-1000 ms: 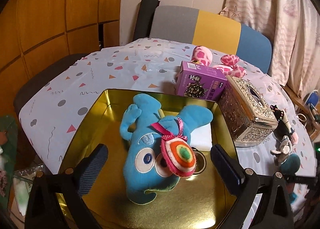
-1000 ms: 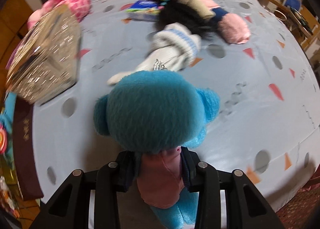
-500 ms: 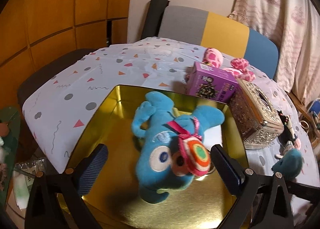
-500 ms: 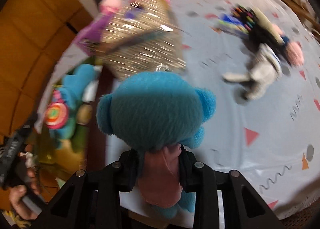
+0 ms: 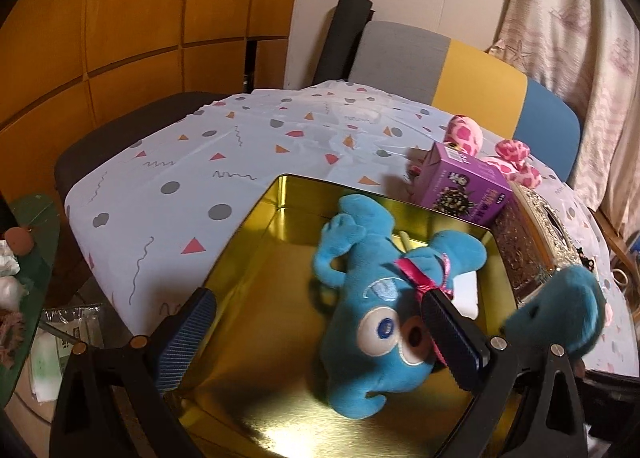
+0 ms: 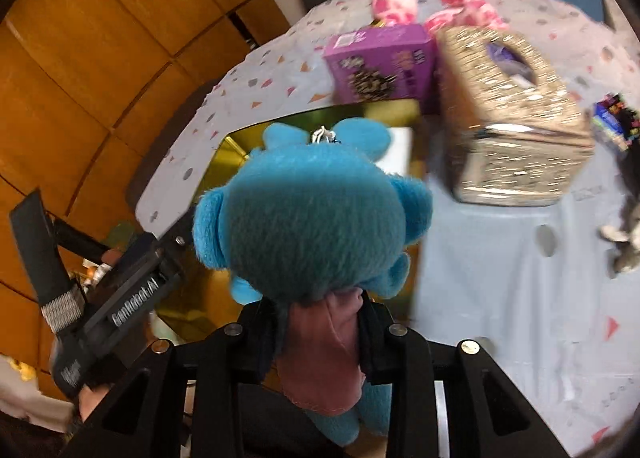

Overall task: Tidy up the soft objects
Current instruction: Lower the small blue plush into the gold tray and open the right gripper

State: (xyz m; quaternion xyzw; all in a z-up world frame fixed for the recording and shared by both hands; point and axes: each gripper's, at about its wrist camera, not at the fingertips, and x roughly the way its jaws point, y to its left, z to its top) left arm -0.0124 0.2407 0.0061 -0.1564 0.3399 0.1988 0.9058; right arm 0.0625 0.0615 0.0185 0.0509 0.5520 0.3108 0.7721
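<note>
A gold tin tray (image 5: 256, 242) holds a light blue plush (image 5: 380, 298) with big eyes and a pink ribbon. My left gripper (image 5: 316, 334) is open and empty, just above the tray's near side, its right finger in front of the plush's face. My right gripper (image 6: 320, 332) is shut on a teal plush (image 6: 312, 225) by its pink clothing and holds it in the air over the tray's right edge. The teal plush also shows in the left wrist view (image 5: 564, 310). A pink spotted plush (image 5: 466, 131) lies at the back.
A purple box (image 5: 464, 189) and an ornate silver tissue box (image 6: 512, 113) stand right of the tray (image 6: 232, 145) on the patterned tablecloth (image 5: 208, 161). A dark-haired doll (image 6: 624, 234) and small items lie far right. A multicoloured chair (image 5: 460, 57) stands behind.
My right gripper has carried the teal plush leftward from the open tablecloth to the tray. My left gripper has shifted left, so the blue plush now sits under its right finger.
</note>
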